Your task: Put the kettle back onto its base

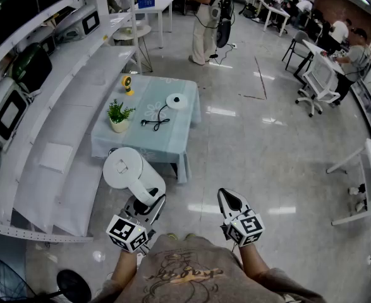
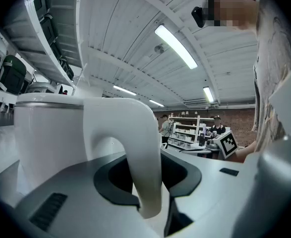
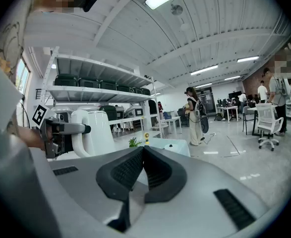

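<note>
A white electric kettle (image 1: 128,169) hangs in the air just before the near edge of a small table (image 1: 172,141). My left gripper (image 1: 148,199) is shut on its curved white handle (image 2: 141,148), which runs down between the dark pads. The round white base (image 1: 176,101) lies at the table's far end, its black cord (image 1: 155,122) trailing toward the middle. My right gripper (image 1: 231,201) is shut on nothing, to the right of the kettle and level with it. In the right gripper view the kettle (image 3: 93,130) stands at the left, ahead of the closed jaws (image 3: 144,155).
A potted plant (image 1: 117,115) and a small yellow fan (image 1: 128,84) stand on the table's left side. Long white shelves (image 1: 65,137) with appliances run along the left. A person (image 1: 205,17) stands beyond the table; office chairs (image 1: 318,84) and desks are at the right.
</note>
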`<action>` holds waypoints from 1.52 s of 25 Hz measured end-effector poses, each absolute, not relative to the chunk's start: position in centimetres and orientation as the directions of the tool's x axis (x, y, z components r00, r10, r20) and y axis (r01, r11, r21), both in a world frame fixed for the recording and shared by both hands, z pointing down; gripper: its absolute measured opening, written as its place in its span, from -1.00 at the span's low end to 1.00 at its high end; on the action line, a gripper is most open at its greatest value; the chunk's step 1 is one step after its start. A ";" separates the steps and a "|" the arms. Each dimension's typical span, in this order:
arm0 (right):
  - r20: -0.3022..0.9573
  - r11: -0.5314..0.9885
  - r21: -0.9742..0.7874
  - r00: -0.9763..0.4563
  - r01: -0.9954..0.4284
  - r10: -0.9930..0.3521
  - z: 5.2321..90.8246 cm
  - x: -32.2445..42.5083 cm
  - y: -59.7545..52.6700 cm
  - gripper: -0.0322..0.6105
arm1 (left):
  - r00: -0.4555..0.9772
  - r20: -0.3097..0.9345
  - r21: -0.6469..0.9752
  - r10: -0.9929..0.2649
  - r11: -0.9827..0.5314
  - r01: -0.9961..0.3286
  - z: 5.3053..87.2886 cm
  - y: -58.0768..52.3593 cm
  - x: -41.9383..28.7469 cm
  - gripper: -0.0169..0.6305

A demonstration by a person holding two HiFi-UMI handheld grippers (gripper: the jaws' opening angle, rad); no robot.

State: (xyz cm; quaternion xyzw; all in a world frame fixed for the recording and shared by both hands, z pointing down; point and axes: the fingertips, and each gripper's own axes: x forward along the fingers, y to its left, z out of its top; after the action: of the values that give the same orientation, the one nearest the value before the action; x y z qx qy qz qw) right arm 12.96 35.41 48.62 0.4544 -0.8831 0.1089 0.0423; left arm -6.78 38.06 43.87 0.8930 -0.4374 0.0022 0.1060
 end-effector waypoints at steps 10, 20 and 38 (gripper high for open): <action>0.172 0.533 -0.203 -0.565 -0.822 -0.807 49.0 11.8 35.5 -0.91 | 0.640 0.099 0.201 -0.762 -0.615 -0.763 44.0 37.6 -7.4 -0.54; 0.206 0.509 -0.210 -0.546 -0.835 -0.812 50.9 9.1 35.8 -0.91 | 0.684 0.088 0.187 -0.724 -0.662 -0.726 44.3 36.8 -9.2 -0.54; 0.192 0.526 -0.199 -0.560 -0.826 -0.806 52.1 6.4 22.3 -0.90 | 0.674 0.092 0.188 -0.733 -0.652 -0.735 45.9 24.3 -11.4 -0.54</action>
State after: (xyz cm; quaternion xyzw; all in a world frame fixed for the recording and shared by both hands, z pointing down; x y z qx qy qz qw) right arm 6.43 22.35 52.14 0.4676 -0.8728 0.1346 0.0381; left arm -11.41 24.35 45.93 0.9088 -0.4037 0.0040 0.1051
